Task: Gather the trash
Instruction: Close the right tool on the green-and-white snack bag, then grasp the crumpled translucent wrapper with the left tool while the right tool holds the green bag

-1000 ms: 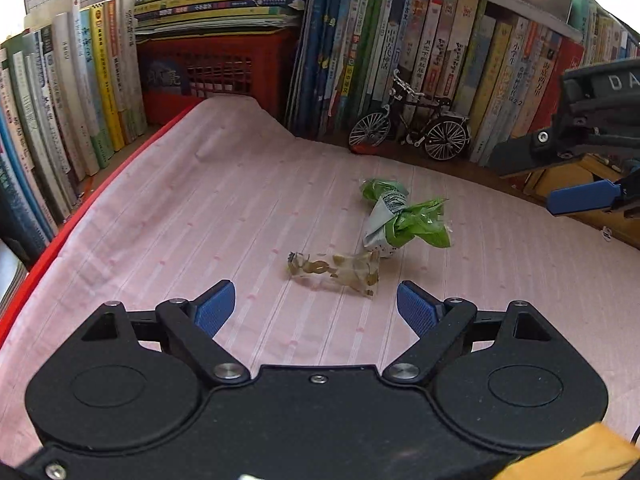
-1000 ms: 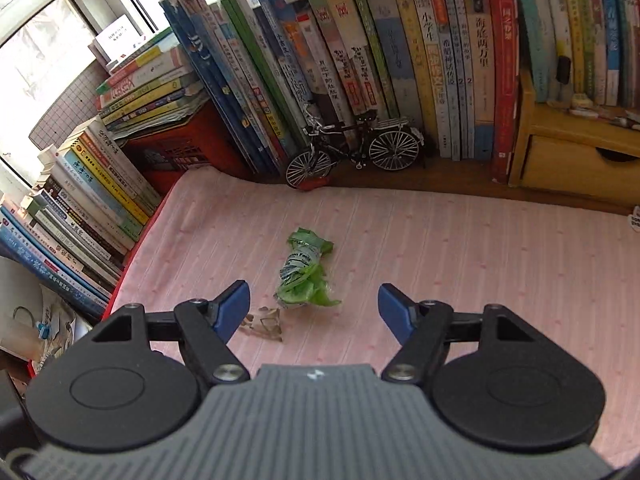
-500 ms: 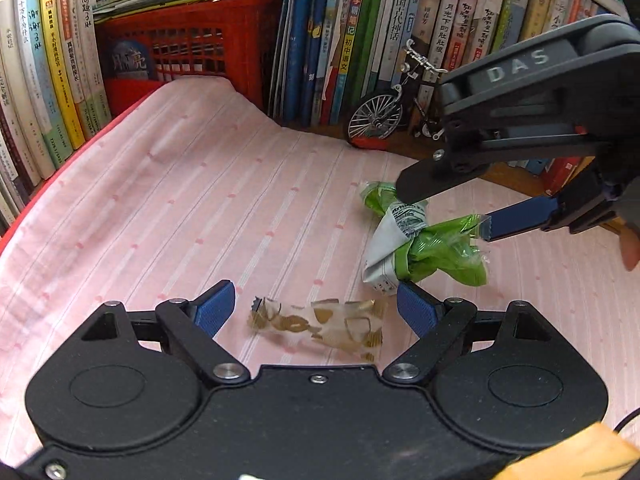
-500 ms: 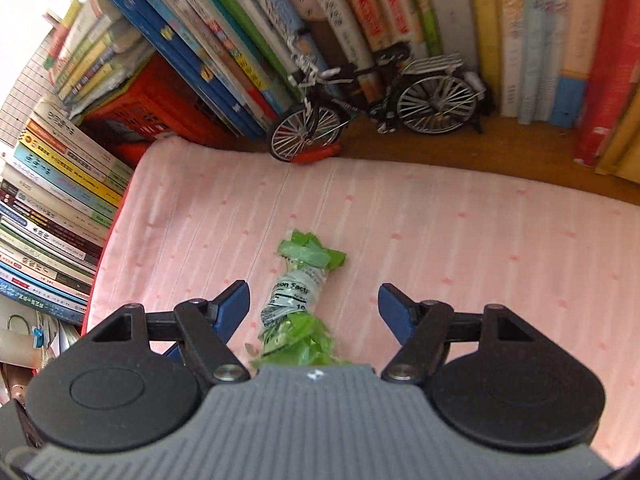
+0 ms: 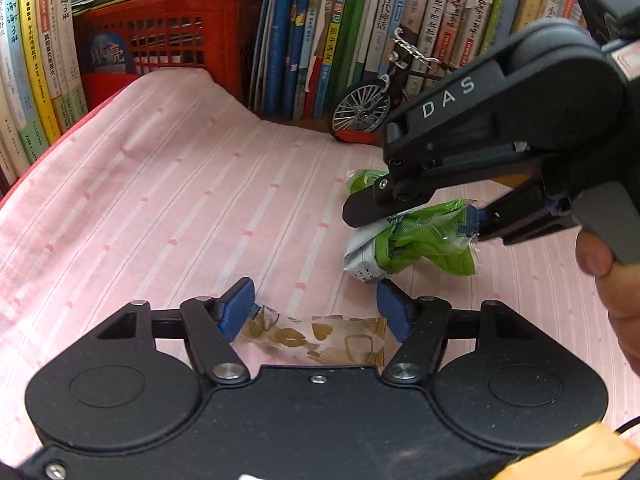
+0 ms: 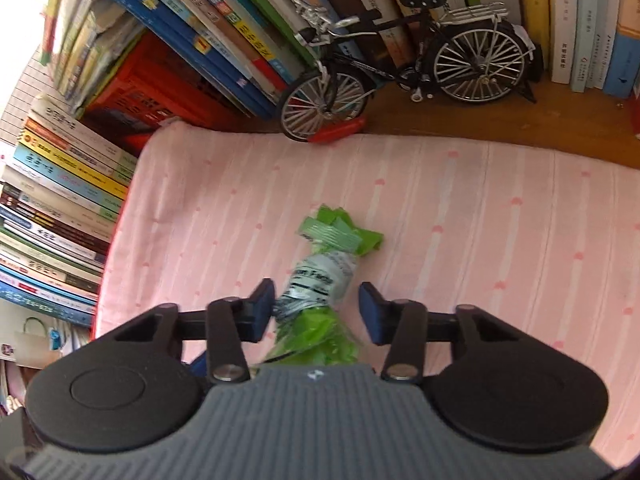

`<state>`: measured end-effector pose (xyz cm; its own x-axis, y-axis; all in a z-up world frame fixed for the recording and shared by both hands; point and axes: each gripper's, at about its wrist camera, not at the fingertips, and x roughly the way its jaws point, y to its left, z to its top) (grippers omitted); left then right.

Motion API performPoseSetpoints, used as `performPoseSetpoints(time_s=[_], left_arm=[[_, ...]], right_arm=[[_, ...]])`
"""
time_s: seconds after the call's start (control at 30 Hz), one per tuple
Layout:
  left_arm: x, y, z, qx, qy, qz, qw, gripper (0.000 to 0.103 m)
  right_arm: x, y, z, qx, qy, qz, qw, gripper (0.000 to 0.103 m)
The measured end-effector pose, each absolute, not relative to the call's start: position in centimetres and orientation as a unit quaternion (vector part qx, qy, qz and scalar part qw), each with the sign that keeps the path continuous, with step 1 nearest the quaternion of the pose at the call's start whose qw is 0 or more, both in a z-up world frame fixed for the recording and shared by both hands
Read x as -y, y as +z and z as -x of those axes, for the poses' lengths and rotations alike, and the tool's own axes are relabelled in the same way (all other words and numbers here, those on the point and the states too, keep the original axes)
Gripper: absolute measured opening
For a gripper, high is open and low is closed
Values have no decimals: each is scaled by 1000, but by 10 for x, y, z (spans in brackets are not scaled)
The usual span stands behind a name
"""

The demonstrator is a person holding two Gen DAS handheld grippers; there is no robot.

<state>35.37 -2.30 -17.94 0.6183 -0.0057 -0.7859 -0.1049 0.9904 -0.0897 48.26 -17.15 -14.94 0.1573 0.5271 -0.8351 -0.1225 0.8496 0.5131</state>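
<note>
A clear wrapper with gold print lies flat on the pink striped cloth. My left gripper straddles it, jaws closing, with a blue pad at each end of the wrapper, which is not crumpled. A twisted green and white wrapper lies just beyond it. My right gripper is down around that wrapper, jaws closing. Its left pad touches the wrapper, and a thin gap shows at the right pad.
A model bicycle stands on the wooden ledge past the cloth, before a row of upright books. A red crate sits at the back left, with more books along the left edge. A person's hand holds the right gripper.
Both grippers have come down and forward over their wrappers, and both pairs of jaws have narrowed. The right gripper has moved into the left wrist view, over the green wrapper.
</note>
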Motion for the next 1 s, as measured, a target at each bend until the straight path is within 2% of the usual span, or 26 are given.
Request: performPoseSetpoints(time_s=[0.2, 0.3, 0.37, 0.43, 0.47, 0.57, 0.67, 0.77, 1.0], left_arm=[[21, -175, -347, -434, 25, 73, 898, 64], [21, -171, -342, -427, 32, 68, 901, 73], [22, -167, -340, -423, 41, 62, 903, 76], [24, -164, -334, -413, 40, 59, 908, 86], [25, -164, -333, -410, 42, 53, 910, 88], [29, -173, -335, -423, 55, 35, 904, 88], [27, -179, -339, -434, 57, 59, 897, 86], [27, -180, -342, -433, 56, 81, 896, 81], [40, -179, -341, -438, 39, 64, 896, 49]], right_arm=[[174, -134, -482, -583, 224, -155, 765, 42], [175, -128, -481, -573, 223, -153, 774, 41], [176, -125, -480, -567, 222, -151, 779, 41], [181, -122, -478, -565, 219, -152, 781, 41], [183, -122, -476, -565, 219, -153, 781, 41], [187, -123, -474, -566, 215, -158, 780, 41], [190, -122, -470, -565, 213, -157, 781, 41], [192, -119, -467, -561, 213, -150, 785, 41], [194, -109, -463, -553, 217, -146, 791, 41]])
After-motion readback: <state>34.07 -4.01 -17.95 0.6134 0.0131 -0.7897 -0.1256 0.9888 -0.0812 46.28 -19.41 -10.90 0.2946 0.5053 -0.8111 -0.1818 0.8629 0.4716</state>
